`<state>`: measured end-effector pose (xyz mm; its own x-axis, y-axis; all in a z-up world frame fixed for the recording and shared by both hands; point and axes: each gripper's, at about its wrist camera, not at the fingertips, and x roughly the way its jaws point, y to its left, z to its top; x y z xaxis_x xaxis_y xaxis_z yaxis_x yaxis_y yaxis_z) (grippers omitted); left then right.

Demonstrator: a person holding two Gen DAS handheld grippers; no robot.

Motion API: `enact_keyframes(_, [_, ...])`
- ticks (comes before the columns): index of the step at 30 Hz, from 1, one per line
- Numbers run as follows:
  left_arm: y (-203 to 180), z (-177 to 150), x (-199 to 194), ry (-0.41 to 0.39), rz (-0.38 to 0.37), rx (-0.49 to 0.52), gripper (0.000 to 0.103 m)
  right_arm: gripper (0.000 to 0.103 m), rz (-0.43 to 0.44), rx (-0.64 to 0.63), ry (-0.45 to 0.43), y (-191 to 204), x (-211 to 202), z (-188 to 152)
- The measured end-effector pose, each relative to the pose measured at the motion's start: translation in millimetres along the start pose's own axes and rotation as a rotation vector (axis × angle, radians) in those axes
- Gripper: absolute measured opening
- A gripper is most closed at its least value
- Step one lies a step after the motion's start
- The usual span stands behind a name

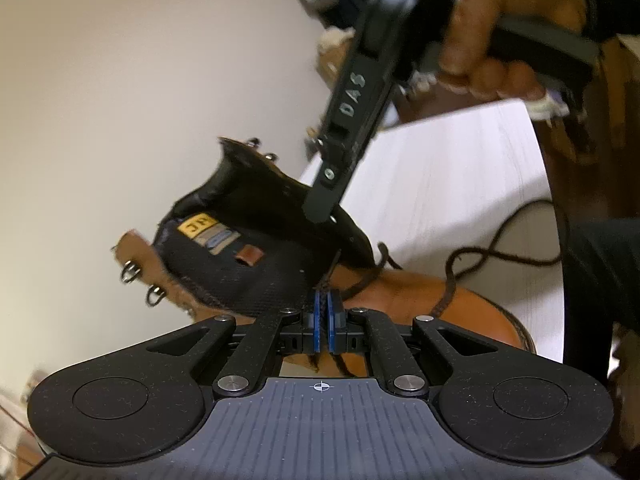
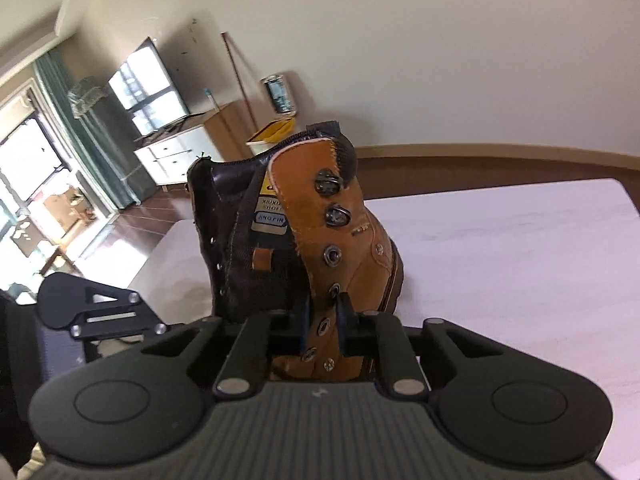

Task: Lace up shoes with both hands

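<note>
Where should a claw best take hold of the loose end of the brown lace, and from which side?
Grip the free lace where it curls on the white table, beside the boot. Come from above: it lies slack and flat there, clear of the left claw.

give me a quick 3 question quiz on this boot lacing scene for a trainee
1. True or false: the left gripper is shut on the dark lace.
2. What does the right gripper clamp? A) the tongue label B) the tan eyelet flap of the boot C) the sole
3. What surface does the boot rest on?

Key
1. True: the blue pads pinch the lace.
2. B
3. The white table.
</note>
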<state>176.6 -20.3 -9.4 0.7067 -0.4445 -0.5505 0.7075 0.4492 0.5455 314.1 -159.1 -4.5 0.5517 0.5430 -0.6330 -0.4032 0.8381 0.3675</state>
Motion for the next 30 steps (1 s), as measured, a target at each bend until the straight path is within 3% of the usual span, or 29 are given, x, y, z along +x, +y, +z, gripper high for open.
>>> enact_keyframes(17, [-14, 42, 32, 0.181, -0.067, 0.206, 0.004, 0.013, 0.125, -0.02, -0.028, -19, -16, 0])
enact_keyframes(23, [-13, 50, 41, 0.196, -0.075, 0.214, 0.004, 0.015, 0.164, -0.008, -0.035, -25, -18, -1])
enact_keyframes(27, [-11, 46, 40, 0.192, -0.079, 0.196, 0.004, 0.017, 0.234, -0.089, -0.081, -35, -39, -9])
enact_keyframes(30, [-9, 43, 38, 0.179, -0.083, 0.184, 0.004, 0.017, 0.26, -0.226, -0.098, -39, -51, -19])
